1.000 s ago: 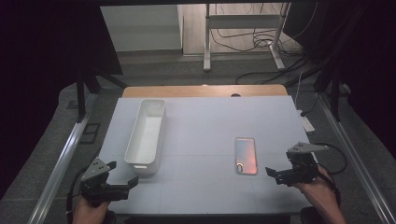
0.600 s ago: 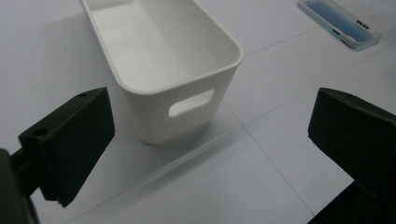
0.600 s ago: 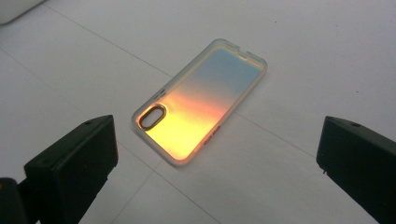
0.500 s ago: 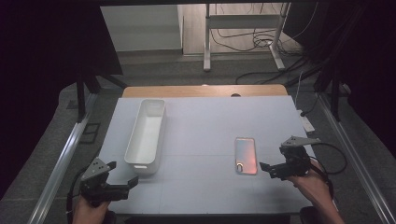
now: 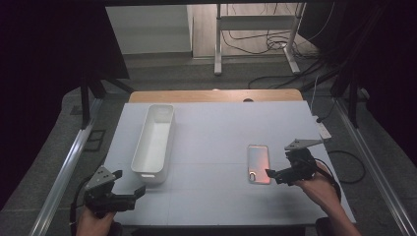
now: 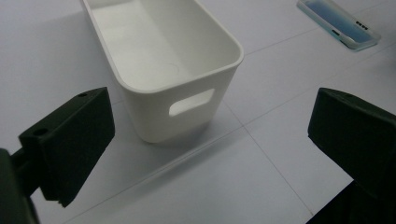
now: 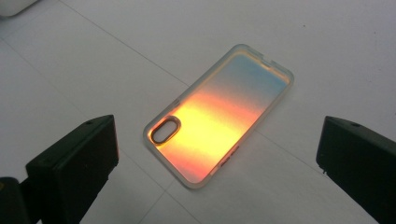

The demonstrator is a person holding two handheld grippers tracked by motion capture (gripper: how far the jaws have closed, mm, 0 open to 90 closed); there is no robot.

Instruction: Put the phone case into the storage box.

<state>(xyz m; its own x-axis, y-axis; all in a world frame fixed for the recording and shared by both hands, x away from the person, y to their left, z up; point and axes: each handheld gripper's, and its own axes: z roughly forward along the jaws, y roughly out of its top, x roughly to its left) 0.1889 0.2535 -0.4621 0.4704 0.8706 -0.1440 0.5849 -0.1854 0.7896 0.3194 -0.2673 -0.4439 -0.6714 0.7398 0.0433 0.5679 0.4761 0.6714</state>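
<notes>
White table [image 5: 211, 132], dim room: bin [image 5: 153, 142] left, phone case [image 5: 258, 163] right.
Left gripper [image 5: 129, 192] spread near the bin; right gripper [image 5: 272, 174] spread, seemingly just beside the case.

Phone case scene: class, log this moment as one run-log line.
right gripper: open, beside phone case | left gripper: open, near bin | bin: empty | case: flat on table
</notes>
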